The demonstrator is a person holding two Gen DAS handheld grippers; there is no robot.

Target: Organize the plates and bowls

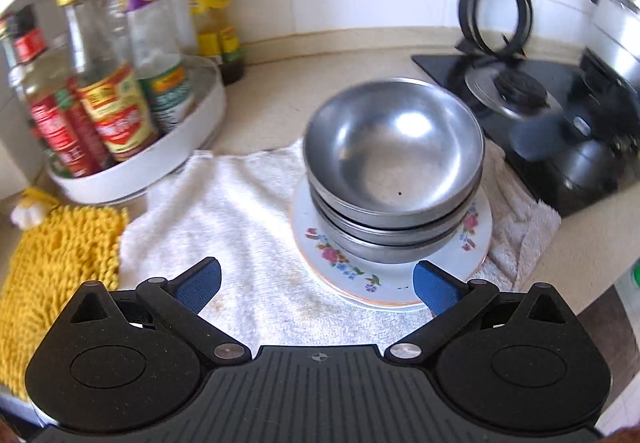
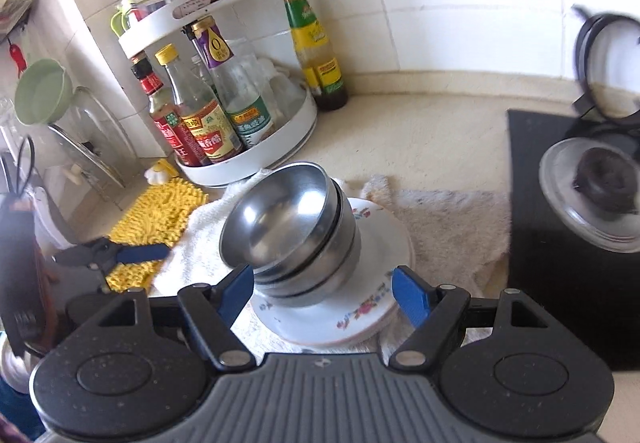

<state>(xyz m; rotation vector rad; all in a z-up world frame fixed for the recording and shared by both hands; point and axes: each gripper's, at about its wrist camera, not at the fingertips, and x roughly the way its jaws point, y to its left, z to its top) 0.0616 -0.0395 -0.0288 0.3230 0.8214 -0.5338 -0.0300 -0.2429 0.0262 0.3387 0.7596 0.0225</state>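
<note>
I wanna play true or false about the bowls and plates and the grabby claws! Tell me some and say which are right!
1. The metal bowls are stacked on a flowered plate. True.
2. The plate sits on a white towel. True.
3. The left gripper is squeezing a bowl. False: its jaws are open and hold nothing.
4. The yellow mat lies under the plate. False: it lies beside the towel, away from the plate.
5. The right gripper is open, with the bowl stack just ahead of its jaws. True.
6. The sauce bottles lie flat on the counter. False: they stand upright in a round white rack.
</note>
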